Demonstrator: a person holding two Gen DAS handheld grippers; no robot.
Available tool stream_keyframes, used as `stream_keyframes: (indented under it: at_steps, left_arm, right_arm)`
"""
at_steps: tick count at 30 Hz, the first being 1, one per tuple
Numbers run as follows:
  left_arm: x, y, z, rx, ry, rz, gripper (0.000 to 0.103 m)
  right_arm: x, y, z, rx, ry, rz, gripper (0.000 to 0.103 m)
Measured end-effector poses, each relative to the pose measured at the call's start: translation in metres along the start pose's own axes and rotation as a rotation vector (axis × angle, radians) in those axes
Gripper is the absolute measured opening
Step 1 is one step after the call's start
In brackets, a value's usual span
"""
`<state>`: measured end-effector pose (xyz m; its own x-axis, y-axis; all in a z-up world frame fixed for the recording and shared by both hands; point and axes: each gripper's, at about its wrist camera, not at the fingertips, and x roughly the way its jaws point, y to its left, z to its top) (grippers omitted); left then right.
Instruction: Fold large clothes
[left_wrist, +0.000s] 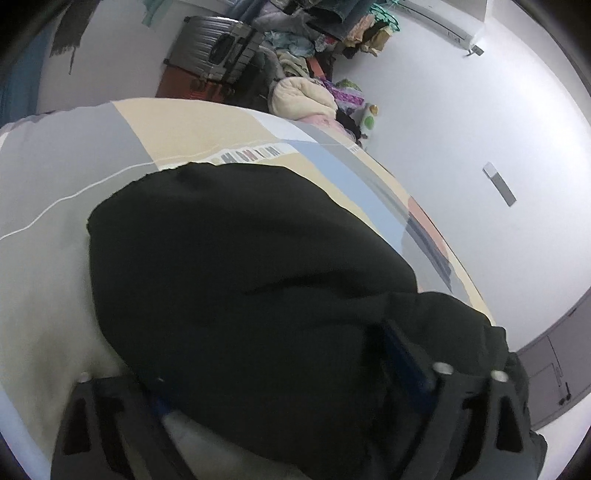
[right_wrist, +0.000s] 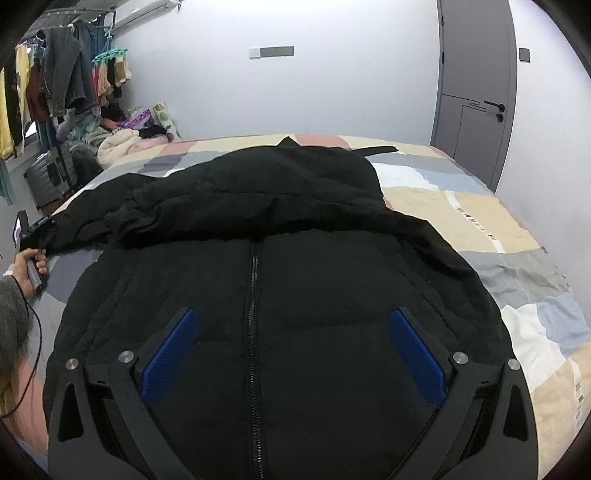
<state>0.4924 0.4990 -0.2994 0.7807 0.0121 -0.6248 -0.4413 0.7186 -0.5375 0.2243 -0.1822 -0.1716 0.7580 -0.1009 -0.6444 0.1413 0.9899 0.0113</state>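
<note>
A black puffer jacket (right_wrist: 295, 221) lies front up on the bed (right_wrist: 480, 221), zipper (right_wrist: 254, 295) closed and hood toward the far side. My right gripper (right_wrist: 293, 314) hovers open just above the jacket's lower front, with the zipper running between its blue pads (right_wrist: 170, 354). In the left wrist view the jacket's bulky sleeve (left_wrist: 240, 258) fills the gap of my left gripper (left_wrist: 273, 362) and bulges over both pads (left_wrist: 402, 354), which press into it. The right wrist view shows that gripper (right_wrist: 33, 229) at the sleeve's cuff, in a person's hand (right_wrist: 35, 266).
The patchwork sheet (left_wrist: 184, 125) covers the whole bed. Beyond its far edge stand a grey suitcase (left_wrist: 214, 48) and a heap of clothes (left_wrist: 303, 96). Garments hang on a rack (right_wrist: 62, 74) at the left. A grey door (right_wrist: 476, 92) is at the right.
</note>
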Motion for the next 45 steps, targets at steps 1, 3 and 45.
stream_keyframes:
  at_steps: [1, 3, 45]
  left_arm:
    - [0.0, 0.0, 0.0, -0.007, -0.004, 0.012, 0.067]
    - [-0.003, 0.0, 0.002, -0.023, -0.007, 0.036, 0.044]
    - [-0.306, -0.352, -0.062, 0.571, -0.184, 0.026, 0.007]
  right_arm:
    - [0.001, -0.001, -0.001, 0.001, 0.008, 0.007, 0.103]
    - [0.0, -0.001, -0.002, -0.001, 0.013, 0.014, 0.103]
    - [-0.05, -0.076, 0.033, 0.073, -0.203, 0.081, 0.103]
